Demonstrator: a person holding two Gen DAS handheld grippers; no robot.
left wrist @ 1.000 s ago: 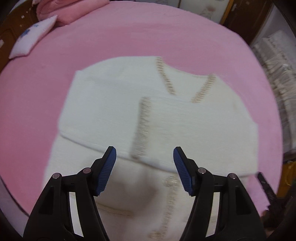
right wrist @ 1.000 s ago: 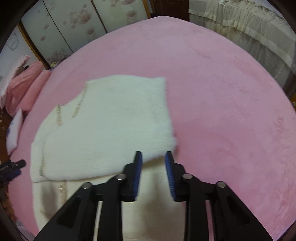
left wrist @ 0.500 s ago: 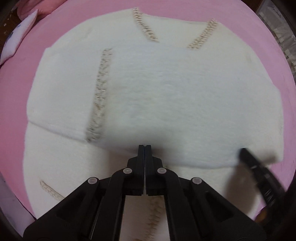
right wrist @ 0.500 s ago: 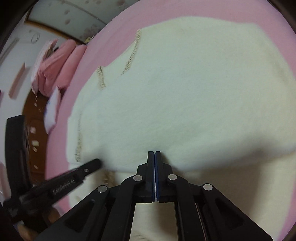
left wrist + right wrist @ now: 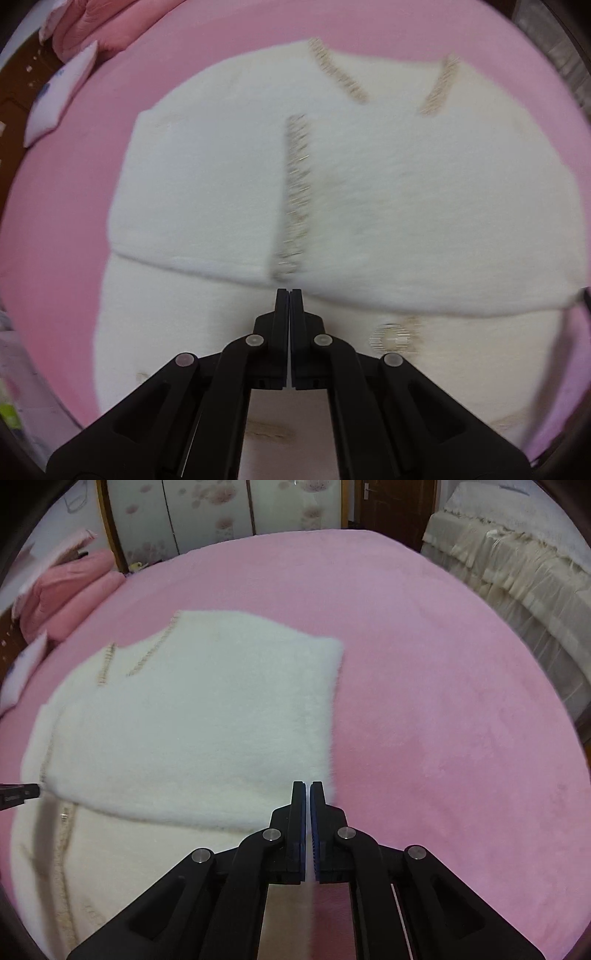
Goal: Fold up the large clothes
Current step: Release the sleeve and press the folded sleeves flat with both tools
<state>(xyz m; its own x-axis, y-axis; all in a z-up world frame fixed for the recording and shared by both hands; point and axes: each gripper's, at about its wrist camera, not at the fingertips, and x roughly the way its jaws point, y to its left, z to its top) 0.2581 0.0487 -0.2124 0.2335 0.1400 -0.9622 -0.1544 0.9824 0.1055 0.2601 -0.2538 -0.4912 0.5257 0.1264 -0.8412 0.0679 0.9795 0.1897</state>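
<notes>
A white fluffy cardigan (image 5: 388, 192) with beige stitched trim lies on the pink bed, its sleeves folded across the body. My left gripper (image 5: 289, 291) is shut on the near edge of the folded layer, beside the vertical trim strip (image 5: 295, 192). In the right wrist view the cardigan (image 5: 192, 723) fills the left half. My right gripper (image 5: 307, 784) is shut on its near right corner, with white fabric showing between the fingers. The left gripper's tip (image 5: 18, 794) shows at the left edge.
The pink bedspread (image 5: 443, 701) stretches wide to the right and far side. Pink pillows (image 5: 66, 590) and a small white pillow (image 5: 59, 99) lie at the far left. A cream-draped bed (image 5: 517, 572) stands at the right. Floral wardrobe doors (image 5: 207, 513) stand behind.
Both grippers closed from open onto the near edge of the folded layer. They have since pulled back and up, so the cardigan looks smaller in both views.
</notes>
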